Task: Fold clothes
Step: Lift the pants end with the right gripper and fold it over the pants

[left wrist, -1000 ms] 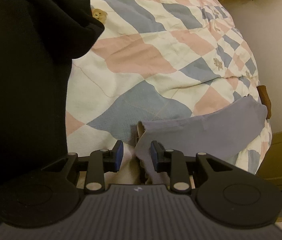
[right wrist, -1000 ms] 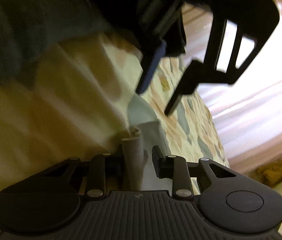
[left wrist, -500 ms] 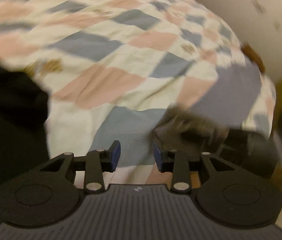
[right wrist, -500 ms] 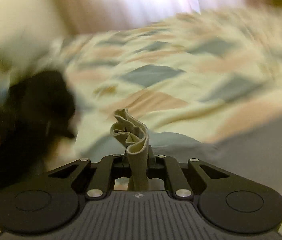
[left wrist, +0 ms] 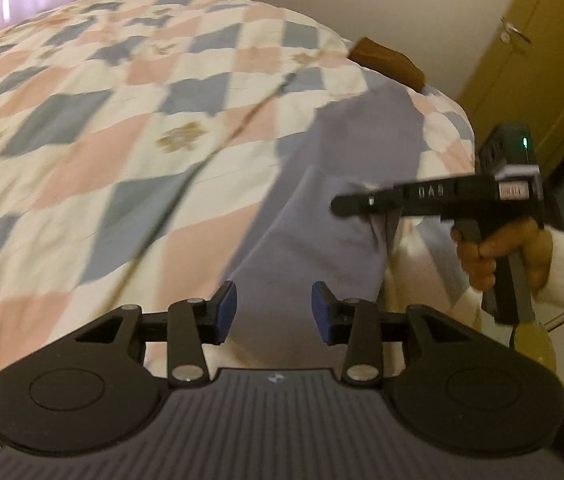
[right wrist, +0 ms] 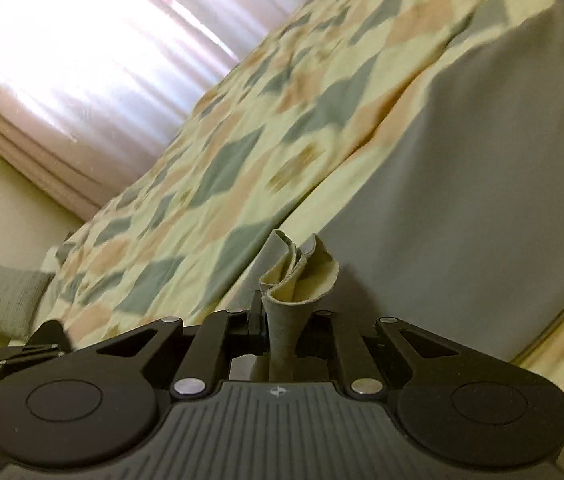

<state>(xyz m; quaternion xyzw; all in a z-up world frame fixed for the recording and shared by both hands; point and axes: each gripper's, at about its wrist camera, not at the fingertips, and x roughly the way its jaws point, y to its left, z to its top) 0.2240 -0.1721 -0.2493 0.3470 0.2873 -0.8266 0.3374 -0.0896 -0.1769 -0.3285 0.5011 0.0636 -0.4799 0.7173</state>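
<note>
A grey-lilac garment (left wrist: 334,168) lies stretched across the near right corner of the bed. My left gripper (left wrist: 273,312) hovers over its near end, open, blue pads apart with nothing between them. In the left wrist view the right gripper (left wrist: 378,200) comes in from the right, held by a hand (left wrist: 502,248), with cloth hanging from its tip. In the right wrist view my right gripper (right wrist: 282,320) is shut on a bunched edge of the garment (right wrist: 298,276), which shows a cream inner side; the rest of the garment (right wrist: 462,200) spreads to the right.
The bed is covered by a quilt (left wrist: 101,120) of pink, blue and cream diamonds. A brown object (left wrist: 386,60) sits at the far corner. A wooden door (left wrist: 542,52) stands at the right. Bright curtains (right wrist: 81,52) and a grey cushion (right wrist: 5,300) lie beyond the bed.
Both grippers swung fast. The right one closed on the garment's edge and pulled it out over the bed's corner. The black clothing has left the left view.
</note>
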